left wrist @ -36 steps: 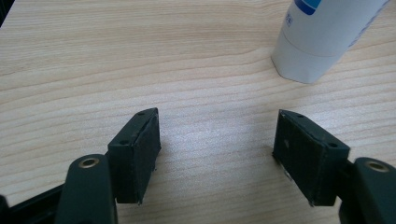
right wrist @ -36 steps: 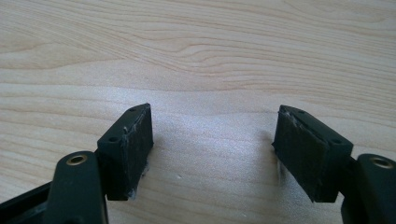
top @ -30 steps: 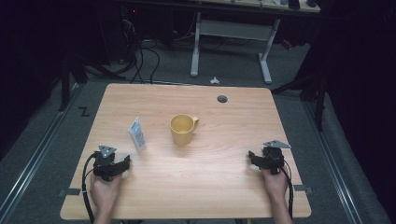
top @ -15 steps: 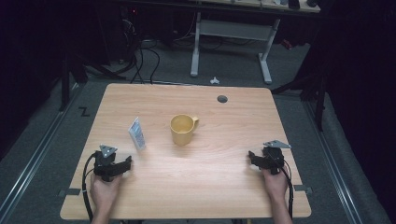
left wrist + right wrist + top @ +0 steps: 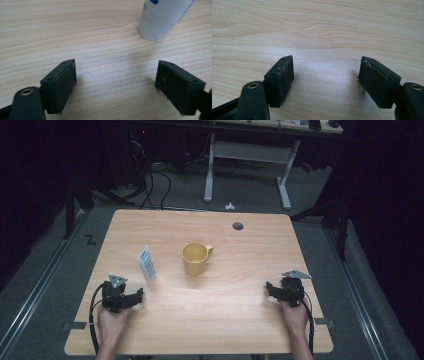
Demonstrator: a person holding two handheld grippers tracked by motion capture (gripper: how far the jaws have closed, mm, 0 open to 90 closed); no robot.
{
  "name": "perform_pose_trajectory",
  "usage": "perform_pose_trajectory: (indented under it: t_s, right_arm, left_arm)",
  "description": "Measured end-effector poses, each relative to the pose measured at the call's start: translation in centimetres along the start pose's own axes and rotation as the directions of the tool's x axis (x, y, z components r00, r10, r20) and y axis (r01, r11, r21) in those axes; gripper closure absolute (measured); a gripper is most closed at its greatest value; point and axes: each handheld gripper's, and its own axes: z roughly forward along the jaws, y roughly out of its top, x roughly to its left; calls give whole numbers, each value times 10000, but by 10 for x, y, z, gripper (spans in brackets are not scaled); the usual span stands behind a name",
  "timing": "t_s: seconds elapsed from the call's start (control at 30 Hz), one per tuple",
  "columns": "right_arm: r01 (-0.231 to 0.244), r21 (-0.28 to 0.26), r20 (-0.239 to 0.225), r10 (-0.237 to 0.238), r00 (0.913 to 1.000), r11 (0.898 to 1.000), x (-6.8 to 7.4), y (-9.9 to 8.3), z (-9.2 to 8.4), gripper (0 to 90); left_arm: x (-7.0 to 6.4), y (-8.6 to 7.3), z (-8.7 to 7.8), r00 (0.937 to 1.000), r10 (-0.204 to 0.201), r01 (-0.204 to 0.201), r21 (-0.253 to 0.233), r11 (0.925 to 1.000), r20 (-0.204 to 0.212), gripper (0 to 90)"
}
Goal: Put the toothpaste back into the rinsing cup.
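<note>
1. Your left gripper [image 5: 131, 298] rested on the pale wooden surface [image 5: 220, 320] at its near left, and its jaws had just been opening; they stood released with only bare wood between them.
2. The white tube with blue print [image 5: 146, 262] stood just beyond that gripper, a little to its right; in the left gripper view the tube's white cap end [image 5: 160, 25] sat far and right of the jaw line, apart from both jaws.
3. Your right gripper [image 5: 274, 289] lay at the near right, well apart from everything, its jaws also released over bare wood [image 5: 325, 75].
4. I judged the step in hand to be the left reach for the tube. To do it well, you needed to swing the gripper rightward until the tube sat centred between the jaws, then advance.
5. The tube leaned on a narrow base, so a glancing touch from one jaw could have tipped it; closing squarely on both sides was the safer course.
6. The yellow ceramic mug [image 5: 195, 258] stood to the right of the tube, with room to spare.
</note>
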Motion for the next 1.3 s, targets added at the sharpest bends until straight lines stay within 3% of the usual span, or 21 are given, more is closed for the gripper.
perform_pose_trajectory:
  t_s: [0.53, 0.8, 0.93, 1.1, 1.23, 1.3]
  right_arm:
    - [-2, 1, -4, 2, 10000, 10000, 0, 0, 0, 284]
    - [1, 1, 1, -1, 10000, 10000, 0, 0, 0, 284]
    - [-1, 0, 0, 1, 10000, 10000, 0, 0, 0, 284]
    - [-4, 3, -1, 4, 10000, 10000, 0, 0, 0, 284]
    - [-4, 3, -1, 4, 10000, 10000, 0, 0, 0, 284]
    - [-3, 3, 0, 3, 10000, 10000, 0, 0, 0, 284]
  left_arm:
    - [-10, -3, -7, 9999, 120, -120, -62, 9999, -5, 261]
    - [-16, -5, -11, 9993, 172, -170, -56, 9998, 325, 267]
    - [-20, -7, -13, 9966, 69, -54, -190, 9998, 825, 270]
    - [-23, -4, -15, 9939, 119, -90, -274, 9996, 1095, 255]
    - [-27, -2, -18, 9924, 142, -85, -472, 9989, 1220, 256]
    - [-29, -2, -18, 9943, 57, -1, -521, 9986, 1061, 253]
